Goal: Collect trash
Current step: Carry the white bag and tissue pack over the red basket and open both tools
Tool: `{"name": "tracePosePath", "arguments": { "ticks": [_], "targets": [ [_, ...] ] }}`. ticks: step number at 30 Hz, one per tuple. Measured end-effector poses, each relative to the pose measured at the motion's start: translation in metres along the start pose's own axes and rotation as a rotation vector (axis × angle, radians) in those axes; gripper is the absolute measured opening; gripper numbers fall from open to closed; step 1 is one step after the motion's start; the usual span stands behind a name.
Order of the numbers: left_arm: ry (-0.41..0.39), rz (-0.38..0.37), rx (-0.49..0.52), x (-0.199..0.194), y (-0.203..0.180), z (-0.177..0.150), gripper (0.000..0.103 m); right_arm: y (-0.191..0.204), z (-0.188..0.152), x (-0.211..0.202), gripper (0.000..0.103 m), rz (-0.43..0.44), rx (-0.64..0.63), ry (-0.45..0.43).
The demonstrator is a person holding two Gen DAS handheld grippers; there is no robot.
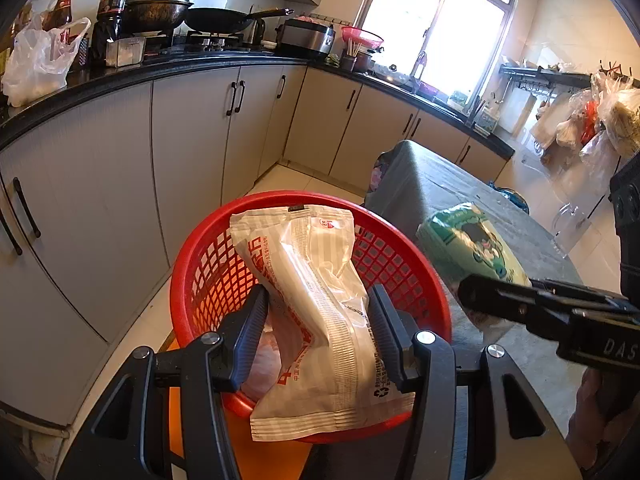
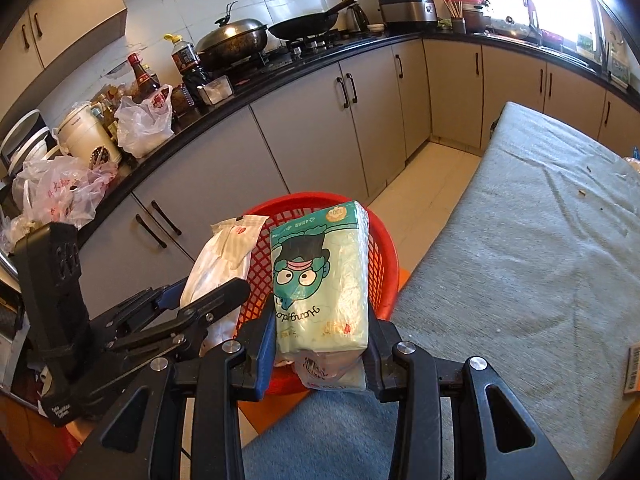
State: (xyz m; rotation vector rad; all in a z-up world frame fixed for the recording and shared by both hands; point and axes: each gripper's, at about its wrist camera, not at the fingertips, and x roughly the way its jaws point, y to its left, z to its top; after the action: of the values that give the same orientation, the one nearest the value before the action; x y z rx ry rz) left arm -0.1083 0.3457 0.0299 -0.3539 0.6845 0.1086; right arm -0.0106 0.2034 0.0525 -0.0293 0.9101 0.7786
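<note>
While the left gripper [image 1: 320, 320] clamps a white wrapper [image 1: 316, 304] above the red basket [image 1: 400, 256], the right gripper [image 2: 322, 344] clenches a green tissue pack [image 2: 320, 276] (cartoon-faced) over its rim.

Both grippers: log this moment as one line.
left gripper: shut on white wrapper | right gripper: shut on green pack | both above red basket | nothing dropped yet

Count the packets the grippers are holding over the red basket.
2. A white packet is clamped in the left gripper; a green packet is clamped in the right gripper. The basket may hide more.
</note>
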Motion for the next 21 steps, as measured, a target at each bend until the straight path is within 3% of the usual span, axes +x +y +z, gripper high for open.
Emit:
{"name": "tracePosePath", "arguments": {
  "ticks": [21],
  "targets": [
    [0.000, 0.006, -0.002, 0.006, 0.005, -0.003, 0.052, -0.007, 0.008, 0.030, 0.045, 0.048, 0.056, 0.035]
  ]
}}
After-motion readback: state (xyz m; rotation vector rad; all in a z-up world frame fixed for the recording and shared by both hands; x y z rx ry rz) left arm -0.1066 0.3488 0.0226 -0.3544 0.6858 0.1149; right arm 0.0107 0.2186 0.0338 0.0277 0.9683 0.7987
